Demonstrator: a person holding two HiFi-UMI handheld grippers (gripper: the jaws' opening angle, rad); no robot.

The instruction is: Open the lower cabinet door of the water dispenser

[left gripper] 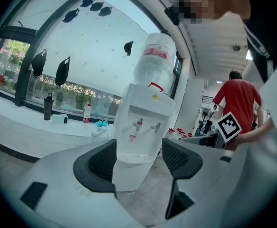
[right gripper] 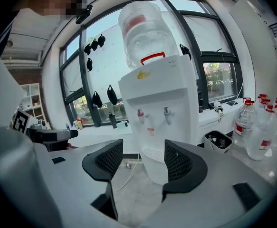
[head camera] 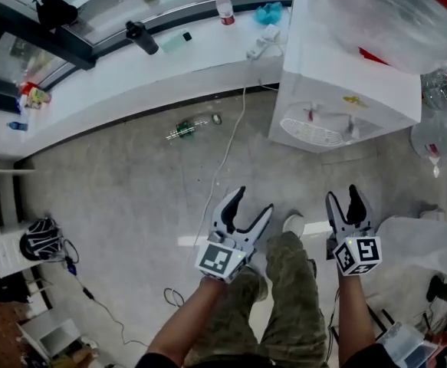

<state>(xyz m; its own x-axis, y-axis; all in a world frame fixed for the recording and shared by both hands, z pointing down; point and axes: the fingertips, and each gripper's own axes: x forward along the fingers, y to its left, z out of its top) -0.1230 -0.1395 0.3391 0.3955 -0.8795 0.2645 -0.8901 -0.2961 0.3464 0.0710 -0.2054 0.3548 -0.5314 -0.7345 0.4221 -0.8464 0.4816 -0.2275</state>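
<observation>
Nearest, behind both sets of fingers, are the person's forearms and camouflage trousers point(head camera: 284, 297). The left gripper point(head camera: 254, 200) is held low over the floor point(head camera: 131, 198), its fingers point(left gripper: 98, 163) spread wide with nothing gripped. Just beside it, the right gripper point(head camera: 343, 194) also has its fingers point(right gripper: 178, 161) well apart and empty. Both point forward, and neither touches anything.

Ahead of the fingers and well apart from them stands the white water dispenser point(head camera: 346, 75). In the left gripper view its lower front point(left gripper: 128, 175) fills the gap between the fingers, though no door edge can be made out there. In the right gripper view the same body sits between the fingers, with the two taps just above the fingertips. A clear water bottle point(right gripper: 143, 30) stands upside down on top.

A white cable point(head camera: 227, 159) runs across the floor from in front of the left fingers toward the wall. Beyond it, left of the dispenser, a long white surface point(head camera: 131, 67) under the windows carries a black flask point(head camera: 141, 37) and a red-capped bottle point(head camera: 224, 8). Far to the right of the left fingers stands a person in a red shirt point(left gripper: 238, 101).
</observation>
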